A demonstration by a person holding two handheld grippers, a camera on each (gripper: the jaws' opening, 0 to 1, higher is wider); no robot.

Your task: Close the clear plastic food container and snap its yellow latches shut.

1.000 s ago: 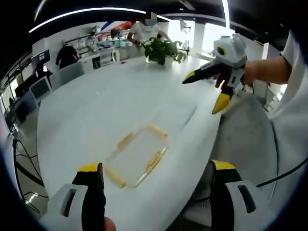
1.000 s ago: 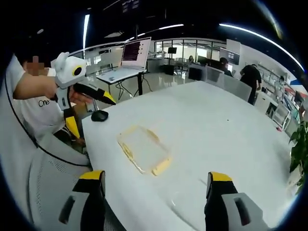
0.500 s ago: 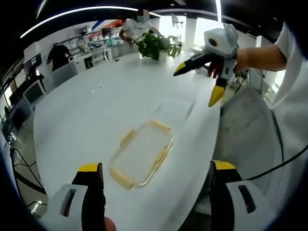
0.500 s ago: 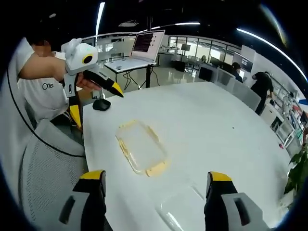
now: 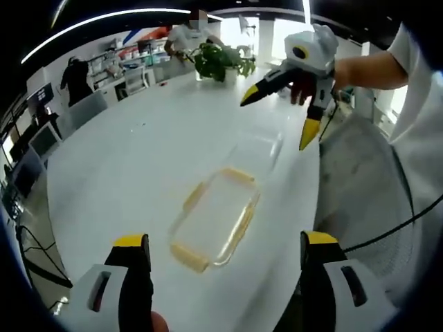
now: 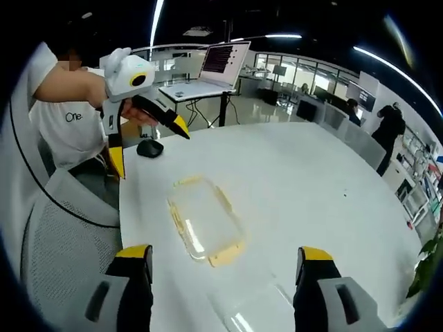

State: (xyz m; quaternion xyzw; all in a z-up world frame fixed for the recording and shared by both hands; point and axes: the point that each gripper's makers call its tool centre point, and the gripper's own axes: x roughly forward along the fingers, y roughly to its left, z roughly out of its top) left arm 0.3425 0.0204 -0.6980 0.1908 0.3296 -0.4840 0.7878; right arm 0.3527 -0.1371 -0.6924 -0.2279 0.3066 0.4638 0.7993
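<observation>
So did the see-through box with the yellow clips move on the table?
No. The container sits just as far from the black mouse, along the same table edge; only the camera shifted.

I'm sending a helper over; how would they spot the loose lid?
On the big white table, find the container with yellow latches near the seated person's edge. The clear lid lies flat just beyond its short end, toward the potted plant; it has no yellow.
</observation>
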